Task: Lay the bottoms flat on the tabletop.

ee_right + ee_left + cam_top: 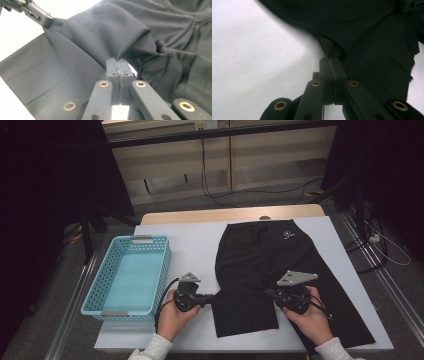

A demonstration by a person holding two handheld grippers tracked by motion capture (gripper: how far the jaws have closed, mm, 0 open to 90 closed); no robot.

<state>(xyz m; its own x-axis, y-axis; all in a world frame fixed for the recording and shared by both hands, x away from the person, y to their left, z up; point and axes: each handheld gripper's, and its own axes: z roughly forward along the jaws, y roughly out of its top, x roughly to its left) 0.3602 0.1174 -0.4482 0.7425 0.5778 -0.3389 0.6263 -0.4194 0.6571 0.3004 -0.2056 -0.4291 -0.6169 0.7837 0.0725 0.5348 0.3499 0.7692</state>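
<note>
table: a white top [195,245] is seen, with a wooden strip along the far edge.
trousers: black trousers [265,265] are laid flat right of centre, waistband (with a small white logo) at the far end, legs towards the person.
basket: a light blue perforated basket [107,275] is set at the left, apart from the trousers.
left gripper: the left gripper [209,297] is clamped tight on the left edge of the near leg.
right gripper: the right gripper [268,292] is pinched closed on a raised fold of cloth (between the legs).
</note>
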